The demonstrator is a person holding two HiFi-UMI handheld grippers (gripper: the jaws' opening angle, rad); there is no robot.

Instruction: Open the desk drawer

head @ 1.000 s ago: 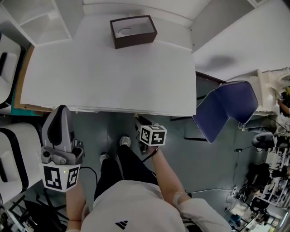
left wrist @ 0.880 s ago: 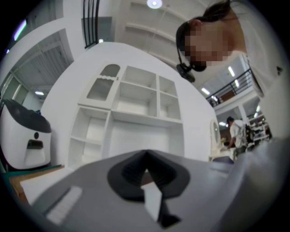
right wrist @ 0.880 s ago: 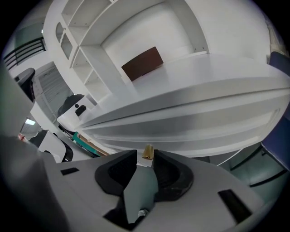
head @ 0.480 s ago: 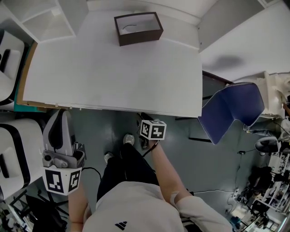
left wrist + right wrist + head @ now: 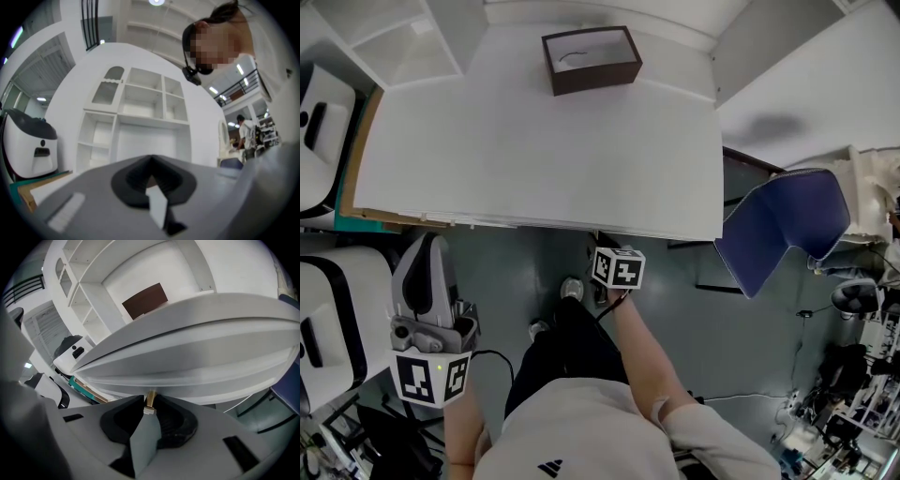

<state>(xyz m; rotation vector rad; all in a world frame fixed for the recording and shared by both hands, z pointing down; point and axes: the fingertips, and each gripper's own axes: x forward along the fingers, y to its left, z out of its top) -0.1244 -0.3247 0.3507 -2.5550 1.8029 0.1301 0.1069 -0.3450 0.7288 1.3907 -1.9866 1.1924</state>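
The white desk (image 5: 534, 141) fills the head view's top, and its drawer front (image 5: 201, 369) is a white band below the desktop edge in the right gripper view. A small brass knob (image 5: 150, 398) sticks out of that front. My right gripper (image 5: 149, 409) points up at it; the jaws are closing and the knob sits in their tips. In the head view the right gripper (image 5: 602, 247) reaches under the desk's front edge, tips hidden. My left gripper (image 5: 425, 248) hangs at the lower left, off the desk, shut and holding nothing (image 5: 151, 180).
A brown open box (image 5: 591, 58) stands at the back of the desktop. A blue chair (image 5: 783, 225) is to the right of the desk, and white machines (image 5: 328, 309) stand at the left. White shelves (image 5: 140, 126) rise behind the desk. The person's legs are below the desk edge.
The right gripper has stayed at the desk's front edge. The left gripper has drifted slightly back toward the person. The drawer front looks unmoved.
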